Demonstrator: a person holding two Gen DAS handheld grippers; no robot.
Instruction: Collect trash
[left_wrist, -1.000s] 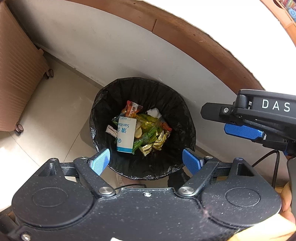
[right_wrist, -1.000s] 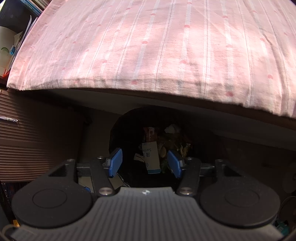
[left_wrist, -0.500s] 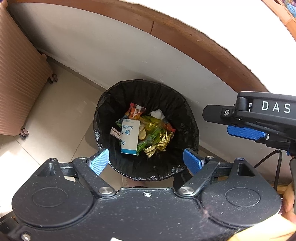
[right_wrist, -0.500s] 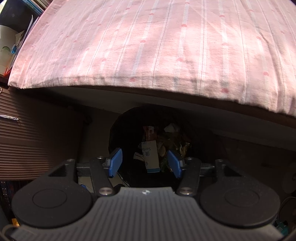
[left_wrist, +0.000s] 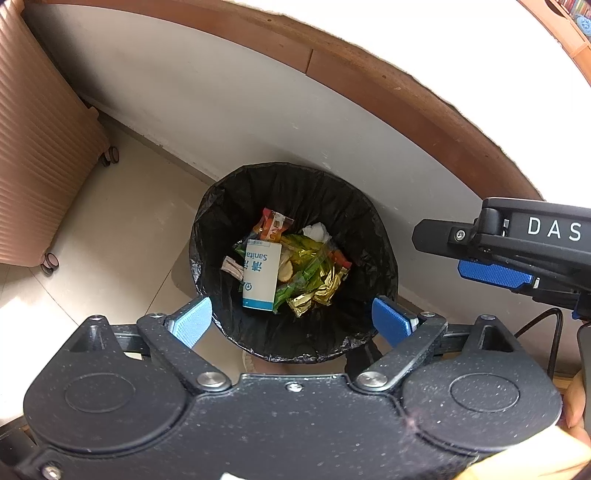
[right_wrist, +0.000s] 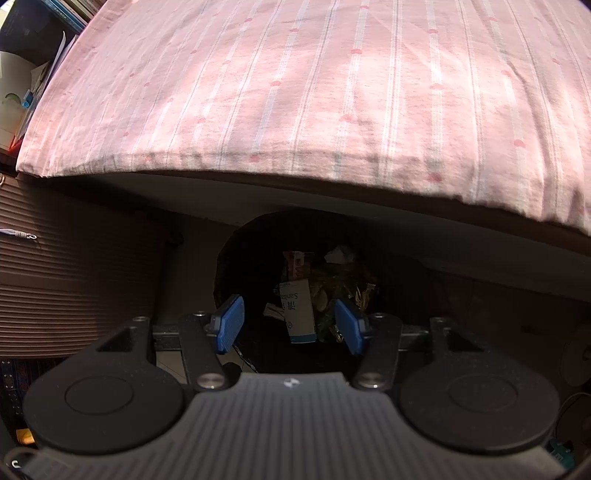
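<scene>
Below, one bin (left_wrist: 373, 236) holds one carton (left_wrist: 260, 277); two grippers empty

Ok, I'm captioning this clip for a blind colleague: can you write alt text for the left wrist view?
A black-lined trash bin on a tiled floor holds a white and blue carton, gold and green wrappers and a crumpled tissue. The open, empty left gripper hovers above it. The right gripper reaches in from the right; a ribbed suitcase stands at left.
</scene>
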